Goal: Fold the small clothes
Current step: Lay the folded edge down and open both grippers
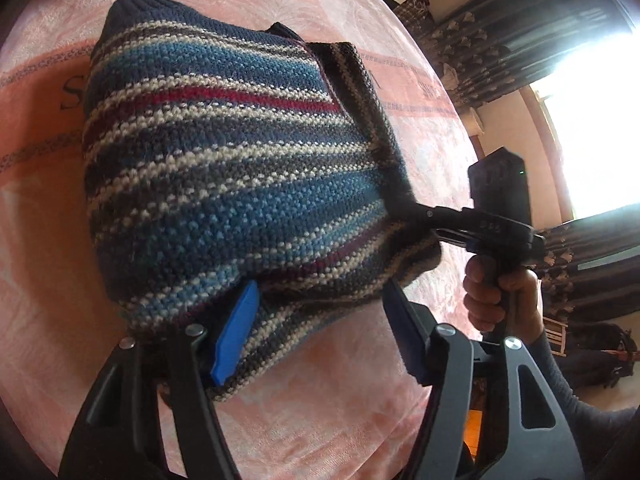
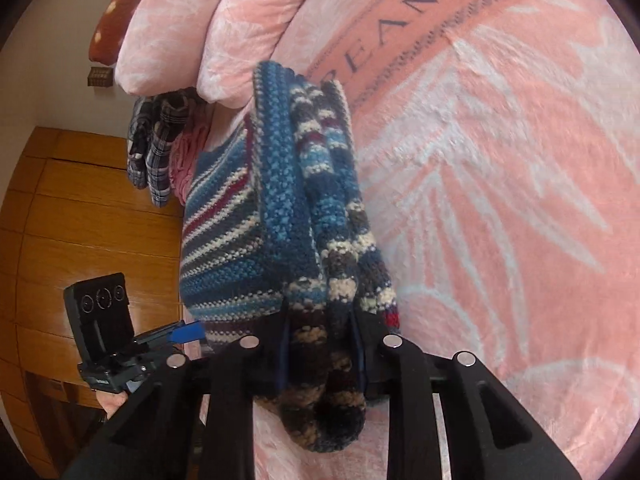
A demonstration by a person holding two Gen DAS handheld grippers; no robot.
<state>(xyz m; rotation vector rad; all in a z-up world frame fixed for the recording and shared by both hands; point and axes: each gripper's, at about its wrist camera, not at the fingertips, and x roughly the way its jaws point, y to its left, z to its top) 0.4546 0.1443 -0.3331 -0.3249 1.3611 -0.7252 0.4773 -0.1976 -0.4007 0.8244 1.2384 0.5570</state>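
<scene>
Centrally in the left wrist view, a blue, navy, cream and maroon striped knitted sweater [image 1: 224, 184], folded and bunched, raised over a pink bed blanket with pale leaf pattern [image 1: 360, 380]. At lower centre, the left gripper [image 1: 320, 320], jaws spread wide around the sweater's near edge, one blue pad [image 1: 236, 340] slipped beneath the knit, the other finger just beside the fabric at its right. At right of that frame, the right gripper [image 1: 412, 212], clamped on the sweater's far corner, handle grasped by a hand [image 1: 496, 296]. In the right wrist view, lower centre, the same right gripper [image 2: 320, 344] pinching a thick roll of knit between both fingers. At upper left, pink pillows [image 2: 224, 24]; below them, a crumpled dark plaid garment [image 2: 160, 140] on the bed edge, and wooden flooring [image 2: 88, 208] at left.
</scene>
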